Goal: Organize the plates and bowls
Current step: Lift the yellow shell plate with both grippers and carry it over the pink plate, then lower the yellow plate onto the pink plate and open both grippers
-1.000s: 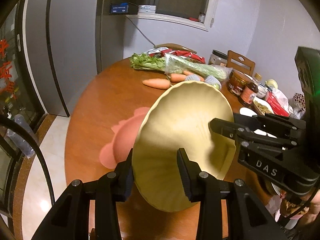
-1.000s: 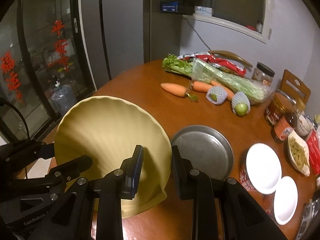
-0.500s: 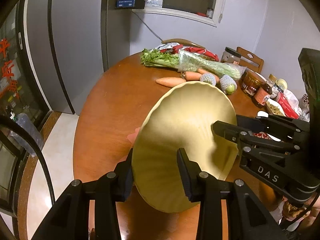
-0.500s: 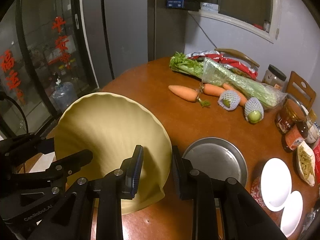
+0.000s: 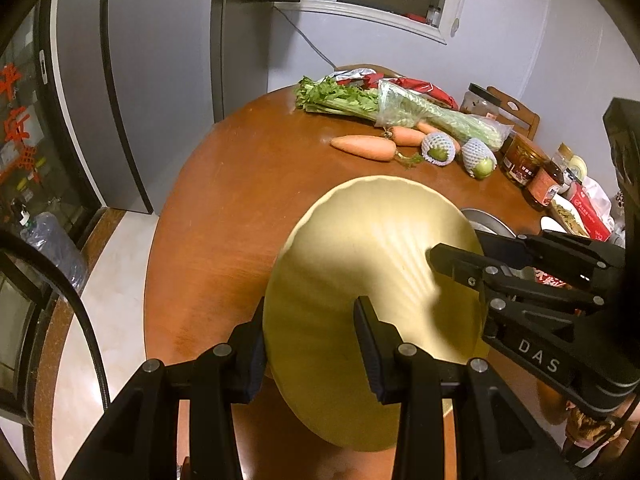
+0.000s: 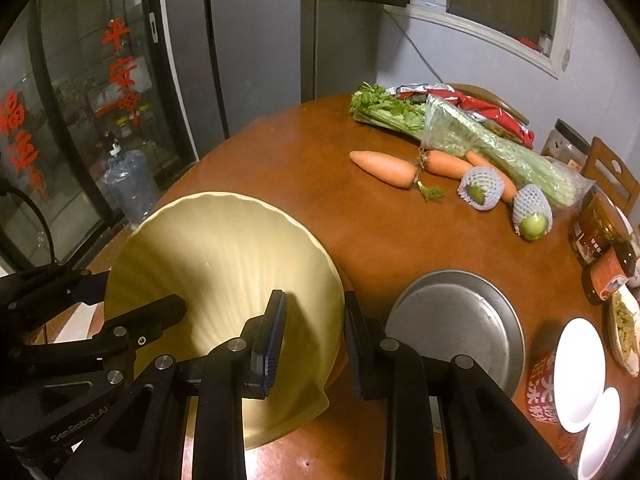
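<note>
A large yellow fluted plate (image 5: 360, 280) is held tilted above the round wooden table (image 5: 240, 184). My left gripper (image 5: 310, 340) is shut on its near rim. My right gripper (image 6: 314, 338) is shut on its other rim, and its fingers (image 5: 460, 264) show at the right of the left wrist view. The same plate (image 6: 224, 280) fills the lower left of the right wrist view. A round metal plate (image 6: 456, 324) lies flat on the table to the right. Two small white plates (image 6: 580, 364) lie at the far right.
Celery in a bag (image 6: 480, 140), carrots (image 6: 384, 168), two netted fruits (image 6: 480, 190), jars (image 6: 592, 232) and a dish of food (image 6: 628, 328) crowd the far and right table. A water bottle (image 6: 128, 184) stands on the floor left. A chair (image 6: 612, 172) is behind.
Both grippers have lifted and carried the yellow plate; the pink mat under it is out of sight. The metal plate looks nearer in the right wrist view.
</note>
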Demonstrator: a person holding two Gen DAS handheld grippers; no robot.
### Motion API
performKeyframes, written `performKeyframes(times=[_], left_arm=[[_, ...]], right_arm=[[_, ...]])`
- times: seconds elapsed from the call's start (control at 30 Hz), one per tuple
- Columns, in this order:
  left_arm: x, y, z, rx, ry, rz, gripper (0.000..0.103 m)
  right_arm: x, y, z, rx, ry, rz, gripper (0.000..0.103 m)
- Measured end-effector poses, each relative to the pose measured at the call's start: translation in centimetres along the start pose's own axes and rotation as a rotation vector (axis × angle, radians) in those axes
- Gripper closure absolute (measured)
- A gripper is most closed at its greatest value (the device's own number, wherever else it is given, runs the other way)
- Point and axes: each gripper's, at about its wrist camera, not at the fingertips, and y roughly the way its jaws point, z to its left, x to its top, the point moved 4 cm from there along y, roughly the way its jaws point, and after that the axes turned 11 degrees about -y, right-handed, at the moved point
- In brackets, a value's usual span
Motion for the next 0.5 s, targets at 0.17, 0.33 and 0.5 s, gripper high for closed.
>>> performKeyframes(times=[0.17, 0.33, 0.5], left_arm=[[0.0, 0.9, 0.2, 0.004, 0.0, 0.003, 0.063], [0.2, 1.7, 0.5, 0.012, -0.001, 0.012, 0.063], [0.3, 2.0, 0.4, 0.018, 0.01, 0.005, 0.063]], right_arm=[[-0.2, 1.1, 0.0, 0.01, 0.004, 0.005, 0.074], [-0.5, 2.2, 0.1, 0.021, 0.014, 0.017, 0.074], [-0.6, 2.8, 0.1, 0.026, 0.019, 0.023, 0.074]])
